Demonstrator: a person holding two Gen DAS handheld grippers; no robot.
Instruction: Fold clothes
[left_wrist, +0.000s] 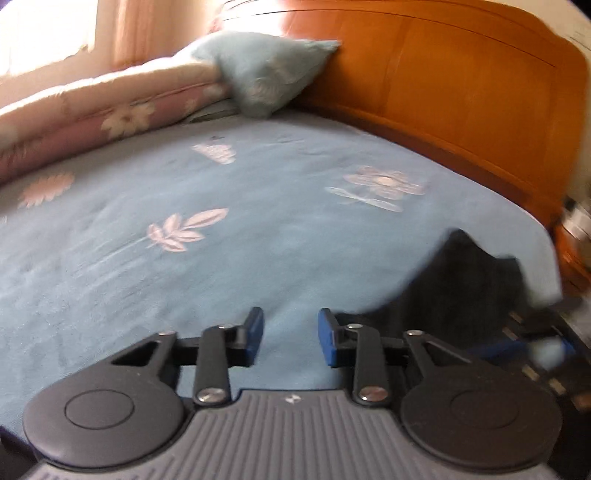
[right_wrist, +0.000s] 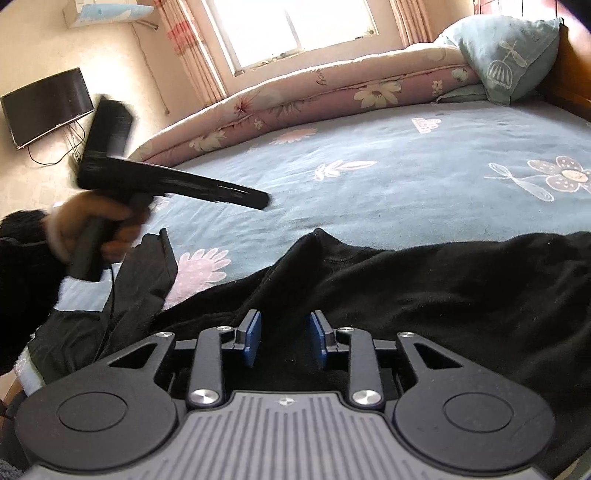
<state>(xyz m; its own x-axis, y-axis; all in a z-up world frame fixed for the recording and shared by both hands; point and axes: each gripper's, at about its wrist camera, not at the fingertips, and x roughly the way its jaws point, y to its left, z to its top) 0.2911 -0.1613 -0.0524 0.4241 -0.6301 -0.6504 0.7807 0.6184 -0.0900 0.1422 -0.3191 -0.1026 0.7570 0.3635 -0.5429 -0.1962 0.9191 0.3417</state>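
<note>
Left wrist view: nearest the camera, the left gripper (left_wrist: 291, 338) fills the bottom of the frame, its grey ribbed body and black linkage arms leading to two blue-padded fingers. The jaws stand a narrow way apart with only bedding seen between them; nothing is held. The picture is blurred. Beneath lies a blue bedspread (left_wrist: 221, 258) printed with pale leaves and flowers. A black garment (left_wrist: 469, 273) lies at the lower right, beside the gripper's right finger and apart from the pads, near the edge of the bed. Farther back, a rolled pink floral quilt (left_wrist: 110, 107) runs along the left, a pale blue pillow (left_wrist: 266, 70) leans against it, and an orange wooden headboard (left_wrist: 461, 85) curves across the top right.

Right wrist view: nearest the camera, the right gripper (right_wrist: 286, 341) hovers over the black garment (right_wrist: 424, 291), its blue pads a narrow way apart. Dark cloth shows in the gap, but the pads do not press on it. The garment spreads across the lower half of the frame, on the near side of the bedspread (right_wrist: 388, 173), with a sleeve-like piece (right_wrist: 147, 273) stretching left. At the left, a hand (right_wrist: 88, 229) grips the handle of the other gripper (right_wrist: 173, 184), which is blurred and raised above the bed. Behind it are a wall-mounted television (right_wrist: 48, 107), a bright window (right_wrist: 295, 29), the quilt (right_wrist: 303, 96) and the pillow (right_wrist: 513, 55).
</note>
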